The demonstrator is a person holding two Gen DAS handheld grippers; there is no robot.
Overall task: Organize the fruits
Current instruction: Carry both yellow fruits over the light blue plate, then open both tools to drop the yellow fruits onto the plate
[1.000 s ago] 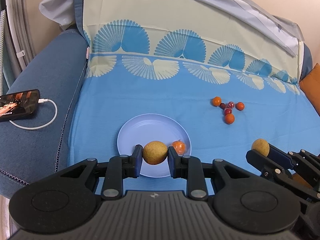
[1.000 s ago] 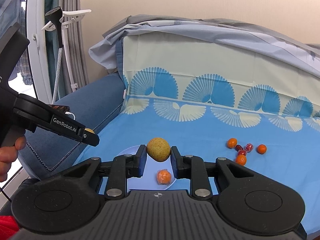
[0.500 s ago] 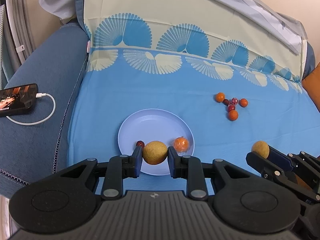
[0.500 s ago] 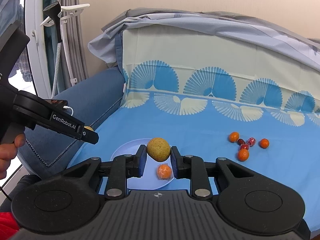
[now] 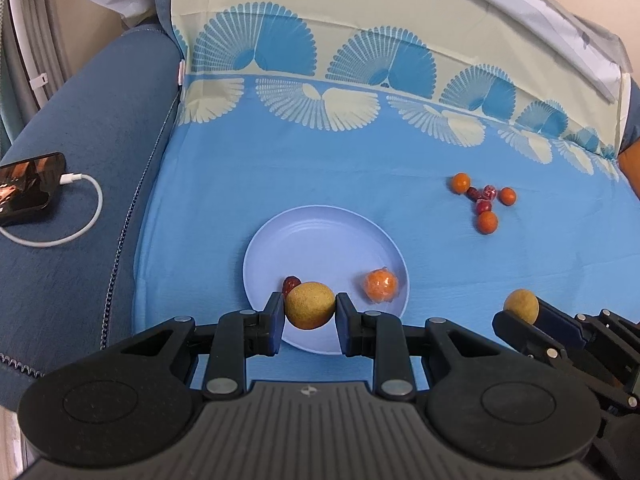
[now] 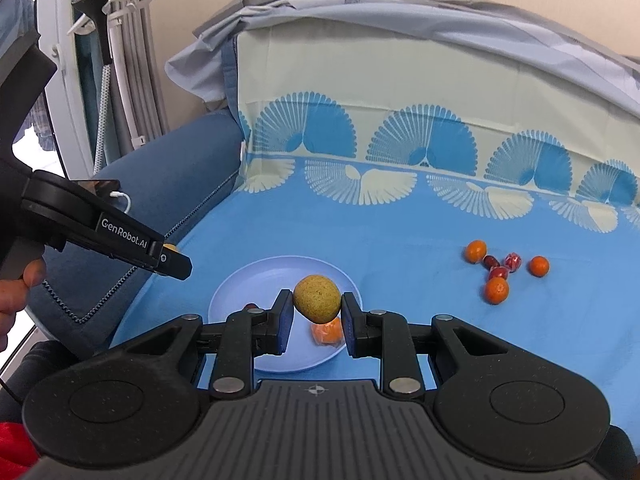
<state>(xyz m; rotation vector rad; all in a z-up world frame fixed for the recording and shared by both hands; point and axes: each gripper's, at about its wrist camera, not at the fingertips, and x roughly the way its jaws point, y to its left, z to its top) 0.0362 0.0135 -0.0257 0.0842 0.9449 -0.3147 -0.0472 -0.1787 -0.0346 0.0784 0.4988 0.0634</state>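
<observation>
I have a fruit clamped in each gripper, and what matters now is where each one hangs relative to the plate [image 5: 320, 236]. My left gripper [image 5: 309, 312] is closed on a yellow-brown fruit [image 5: 310, 310], its pads pressing the two sides, long axis running across from pad to pad. Seen along my fingers, that fruit sits over the near rim of the plate, with a small dark red fruit [image 5: 291, 284] just beyond its left shoulder and a wrapped orange fruit [image 5: 381, 286] lying on the plate to its right. Whether it is touching the plate or only above it, I cannot tell from here.

My right gripper [image 6: 316, 304] is clamped just as firmly on a second yellow-brown fruit [image 6: 317, 297], tilted a little (the fatter end low and to the right). In the right wrist view it hangs over the plate's middle; in the left wrist view the same gripper sits off the plate's right edge, over the blue cloth [image 5: 520, 260]. So I judge my left is the nearer to a drop and should let go first, and the right needs to come in leftward.

The loose cluster of small orange and red fruits [image 5: 484, 200] lies well apart, far right on the cloth.
</observation>
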